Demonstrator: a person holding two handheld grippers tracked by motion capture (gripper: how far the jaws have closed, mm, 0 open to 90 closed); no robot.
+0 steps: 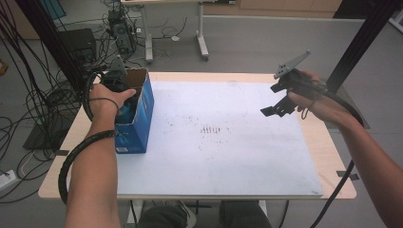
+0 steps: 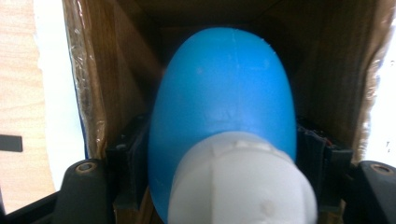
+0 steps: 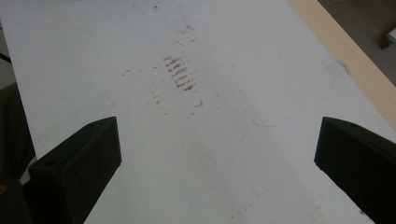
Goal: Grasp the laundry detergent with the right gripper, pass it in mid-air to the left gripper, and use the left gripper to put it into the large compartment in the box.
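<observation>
Cardboard box [image 1: 138, 118], blue on the outside and brown within, stands open-topped at the left of the high view on the white sheet [image 1: 228, 156] that covers the wooden counter [image 1: 328, 147]. The left claw [image 1: 124, 97] reaches down into the box from above, held by the person's left hand [image 1: 105, 99]. In the left gripper view a blue bottle [image 2: 224, 116] with a white cap [image 2: 240, 184] sits between the two black jaws, which press against its sides, so this claw is clenched on the bottle inside the box, brown walls rising on either side. The right claw [image 1: 273, 108] hangs above the sheet at the right of the high view, well apart from the box. Its jaws stand wide apart with nothing between them, and below them lies the sheet with a patch of brown marks [image 3: 180, 77].
</observation>
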